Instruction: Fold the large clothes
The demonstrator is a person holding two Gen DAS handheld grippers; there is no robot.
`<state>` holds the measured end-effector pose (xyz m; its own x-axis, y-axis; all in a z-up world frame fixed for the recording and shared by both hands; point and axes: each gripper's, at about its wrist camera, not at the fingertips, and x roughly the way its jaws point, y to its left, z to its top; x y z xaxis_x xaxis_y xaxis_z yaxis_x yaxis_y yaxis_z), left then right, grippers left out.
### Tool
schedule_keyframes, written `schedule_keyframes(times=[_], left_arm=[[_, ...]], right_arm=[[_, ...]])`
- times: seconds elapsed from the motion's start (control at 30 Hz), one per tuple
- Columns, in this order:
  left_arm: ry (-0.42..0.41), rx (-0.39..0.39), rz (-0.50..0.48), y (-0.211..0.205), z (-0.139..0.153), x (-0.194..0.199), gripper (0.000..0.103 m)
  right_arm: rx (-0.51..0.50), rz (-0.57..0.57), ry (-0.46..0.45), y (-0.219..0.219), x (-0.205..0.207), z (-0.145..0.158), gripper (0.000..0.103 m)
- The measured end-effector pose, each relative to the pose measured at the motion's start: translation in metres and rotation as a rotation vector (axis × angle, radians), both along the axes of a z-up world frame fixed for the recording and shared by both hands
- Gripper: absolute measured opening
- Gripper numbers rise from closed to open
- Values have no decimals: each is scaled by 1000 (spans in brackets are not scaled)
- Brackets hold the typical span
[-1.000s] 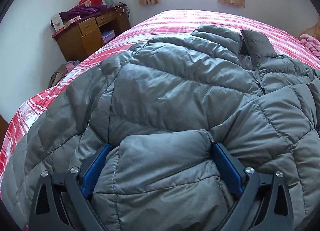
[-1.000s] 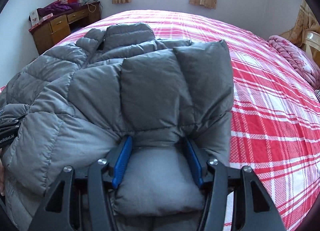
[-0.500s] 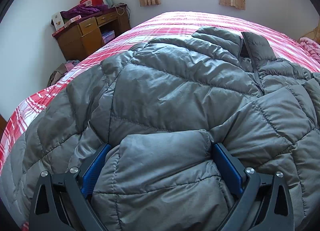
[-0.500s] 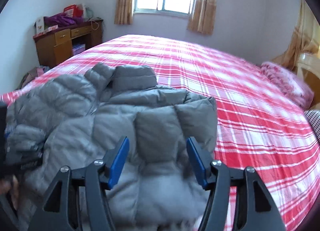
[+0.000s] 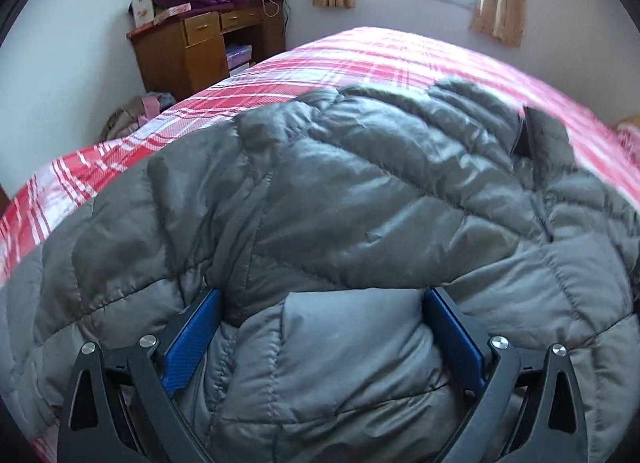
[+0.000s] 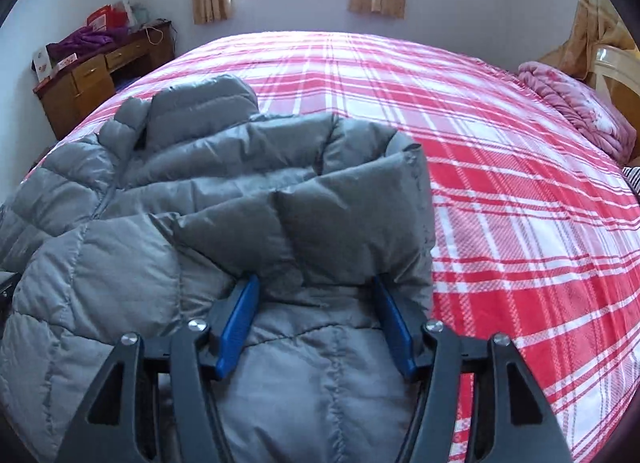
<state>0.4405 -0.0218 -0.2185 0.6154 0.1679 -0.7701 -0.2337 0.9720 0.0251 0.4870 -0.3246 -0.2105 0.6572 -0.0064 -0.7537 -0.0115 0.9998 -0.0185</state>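
Observation:
A grey quilted down jacket (image 5: pixel 380 199) lies on the red plaid bed (image 5: pixel 360 59), collar toward the window. It also shows in the right wrist view (image 6: pixel 224 191). My left gripper (image 5: pixel 320 327) has its blue pads spread wide with a thick fold of the jacket's lower part between them. My right gripper (image 6: pixel 316 311) stands over the jacket's right side, pads apart, with puffy fabric between them. The fingertips of both are partly buried in the fabric.
The plaid bed (image 6: pixel 480 151) stretches wide to the right of the jacket. A pink blanket (image 6: pixel 572 103) lies at its far right. A wooden desk (image 5: pixel 200 47) with clutter stands by the left wall, with clothes on the floor (image 5: pixel 132 119) beside it.
My right gripper rose away from the jacket, then came back down onto its right side. My left gripper stayed on the fold, and the view tilted up slightly.

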Motion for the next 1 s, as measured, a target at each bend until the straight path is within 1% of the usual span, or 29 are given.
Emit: schedule_keyframes(times=[0.03,0.2,0.33,0.77,0.83,0.9,0.97,1.0], left_arm=[[10,14,-2,-3,-1,2,102],[15,28,2,-7,-2,3,102],[17,40,3,-9,-2,3,102],[16,41,3,-13,-2,2,102],[19,41,2,-12,-2,2,102],[28,37,-9,-11,0,2,102],[42,38,-35,-7,6,-1,102],[44,35,-41,-3,10,-6,102]], right_arm=[[0,1,9,0,1,-2,64],[-18,-3,15,4,2,-5,65],[0,-4,22,3,1,-6,66],[-29,-4,34,4,7,-7,66],[-44,-6,36,6,7,-8,66],[-77,-6,46,10,6,-5,69],[-138,-17,74,15,1,5,71],[-148,-17,76,17,-4,11,72]])
